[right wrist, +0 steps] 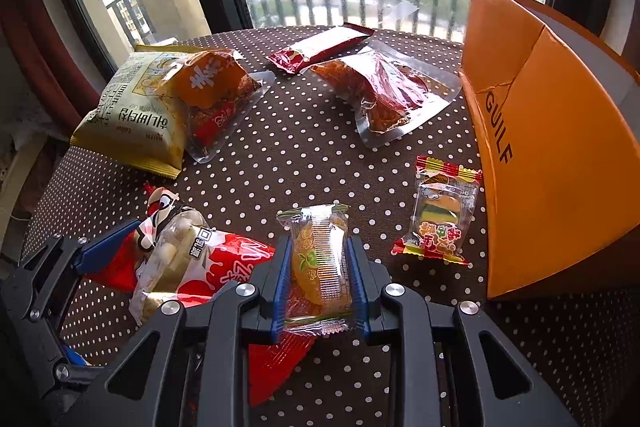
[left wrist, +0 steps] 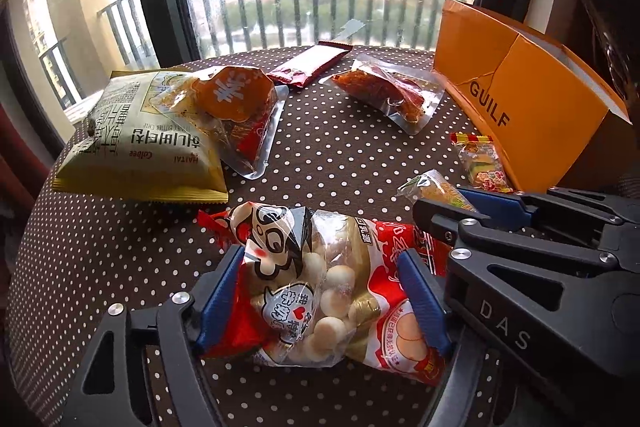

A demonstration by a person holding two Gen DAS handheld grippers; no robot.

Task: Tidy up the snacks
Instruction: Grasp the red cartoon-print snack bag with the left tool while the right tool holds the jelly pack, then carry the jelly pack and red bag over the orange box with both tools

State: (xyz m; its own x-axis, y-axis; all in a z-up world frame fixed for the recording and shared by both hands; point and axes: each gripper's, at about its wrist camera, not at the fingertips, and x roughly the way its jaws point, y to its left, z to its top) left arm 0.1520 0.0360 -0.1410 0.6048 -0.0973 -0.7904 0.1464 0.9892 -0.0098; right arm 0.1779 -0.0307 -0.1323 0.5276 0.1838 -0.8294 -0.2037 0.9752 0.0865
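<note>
My left gripper (left wrist: 320,253) is shut on a red and white bag of round biscuits (left wrist: 336,287), its blue pads pressing both crumpled sides low over the polka-dot table (left wrist: 340,155). Just to its right, my right gripper (right wrist: 318,241) is shut on a small clear packet with an orange-yellow sweet (right wrist: 320,267). The same packet (left wrist: 432,187) shows in the left wrist view, sticking out of the right gripper (left wrist: 452,203). An open orange box marked GUILF (right wrist: 560,167) stands at the table's right side.
A small burger gummy packet (right wrist: 440,215) lies beside the box. Farther back are a yellow chips bag (left wrist: 132,147), an orange-red vacuum pack (left wrist: 236,107) leaning on it, a dark red bar wrapper (left wrist: 308,65) and a clear pack of red meat (left wrist: 388,91). A window is behind the table.
</note>
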